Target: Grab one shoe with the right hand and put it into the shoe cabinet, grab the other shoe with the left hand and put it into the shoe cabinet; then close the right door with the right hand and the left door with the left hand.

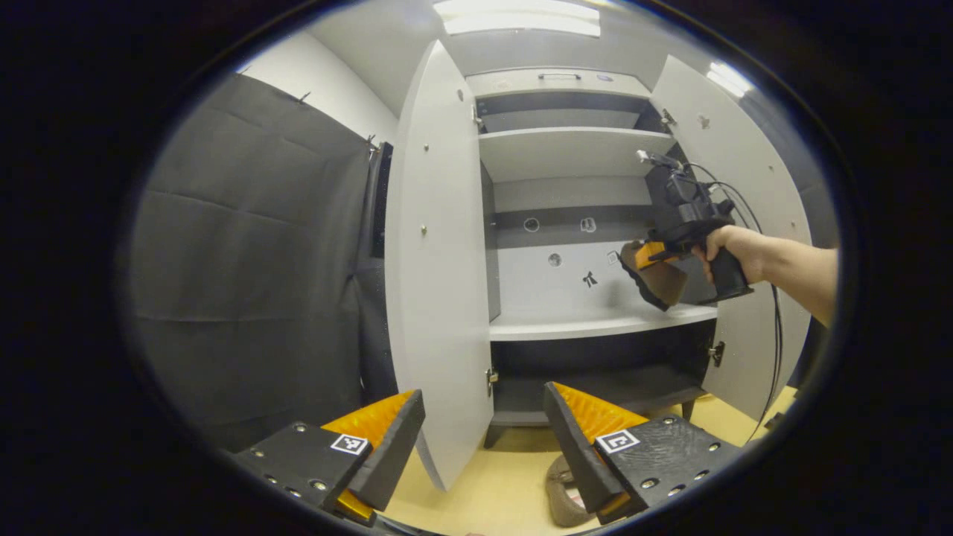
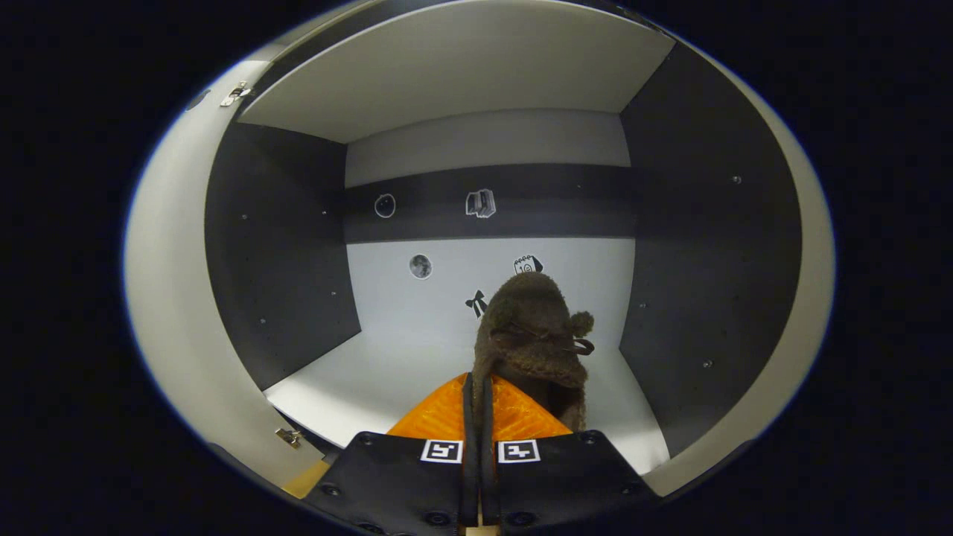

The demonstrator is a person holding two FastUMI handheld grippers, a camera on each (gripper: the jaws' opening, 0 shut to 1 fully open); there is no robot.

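Right gripper (image 2: 476, 417) is pinching the first shoe (image 2: 532, 339), a brown fuzzy one, by its edge; jaws are squeezed nearly together with just the shoe's rim between them. Shoe is sticking out at 12 o'clock from the fingertips, long axis running straight ahead along the fingers, toe end pointing at the back wall (image 2: 484, 290) of the shoe cabinet (image 2: 179, 298). It looks to be hanging above the white shelf (image 2: 357, 380), not resting on it yet, though contact is hard to judge from here. In the left gripper view the same shoe (image 1: 655, 279) is sitting at 3 o'clock of centre, tilted, held by the person's hand (image 1: 733, 249) just above the shelf (image 1: 588, 321) near the right door (image 1: 752, 223).

Left gripper (image 1: 484, 432) is empty, jaws spread wide. Second shoe (image 1: 562, 491) is lying on the tan floor (image 1: 484, 491) at 5 o'clock from its fingers, partly hidden behind the right-side finger, so it's low and close, clearly the left hand's pick. Its long axis can't be read, too much is covered.

Left door (image 1: 435, 253) is standing open at 11 o'clock of the left gripper, edge-on.

Judgement: next move turns on lowering the held shoe down and forward onto the shelf, then letting go; the drop looks short, the shelf is bare under it
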